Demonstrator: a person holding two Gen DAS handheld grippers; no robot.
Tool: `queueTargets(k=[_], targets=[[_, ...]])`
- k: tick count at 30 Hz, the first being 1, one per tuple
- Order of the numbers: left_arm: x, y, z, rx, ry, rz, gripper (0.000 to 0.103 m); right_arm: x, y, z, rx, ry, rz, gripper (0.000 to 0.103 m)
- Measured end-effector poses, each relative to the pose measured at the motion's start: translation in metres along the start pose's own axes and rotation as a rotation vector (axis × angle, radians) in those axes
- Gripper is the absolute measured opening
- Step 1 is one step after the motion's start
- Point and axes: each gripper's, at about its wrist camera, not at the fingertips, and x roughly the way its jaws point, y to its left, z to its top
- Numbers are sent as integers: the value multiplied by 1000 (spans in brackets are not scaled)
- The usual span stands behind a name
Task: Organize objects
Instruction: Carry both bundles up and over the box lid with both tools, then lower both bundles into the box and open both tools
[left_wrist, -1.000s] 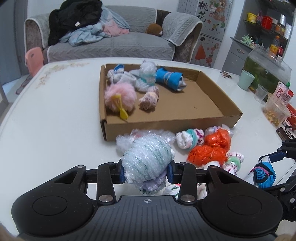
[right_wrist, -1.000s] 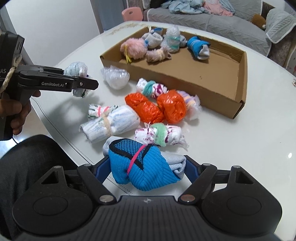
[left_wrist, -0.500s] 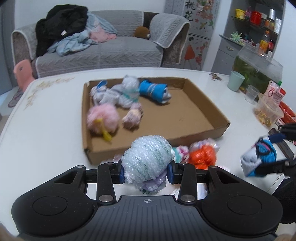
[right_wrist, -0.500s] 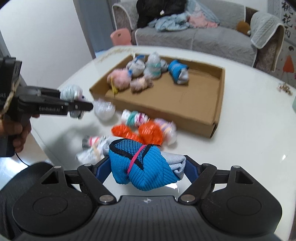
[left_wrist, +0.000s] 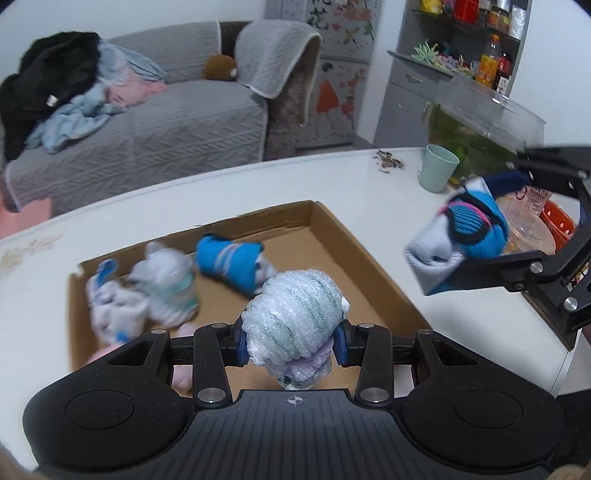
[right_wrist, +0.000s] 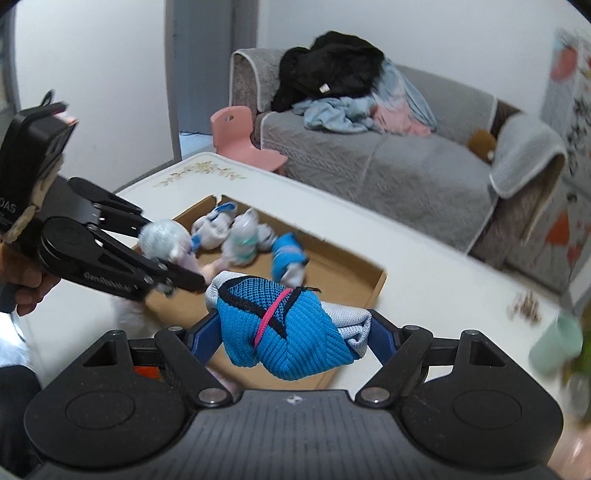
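While clamped, bubble-wrap bundle (left_wrist: 295, 314) between left gripper (left_wrist: 291, 345) pads

text 1: "GenRobot.AI", partly blurred, printed in white on a finger of the left gripper (right_wrist: 168, 254), right wrist view | text 2: letters "AS" read on that gripper's black body | text 3: red print seen on a bottle label (left_wrist: 536, 195), left wrist view, not legible

Black grippers (left_wrist: 291, 341), seemingly blue-padded fingers (left_wrist: 340, 345)
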Motion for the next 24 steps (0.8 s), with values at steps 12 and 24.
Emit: queueTargets(k=[12,24], targets=[[92,1,35,-37,-24,-97,48,46,-36,20,-181,59,-31,77],[131,8,36,300,62,47,48,77,-41,21,-280,95,-16,77]])
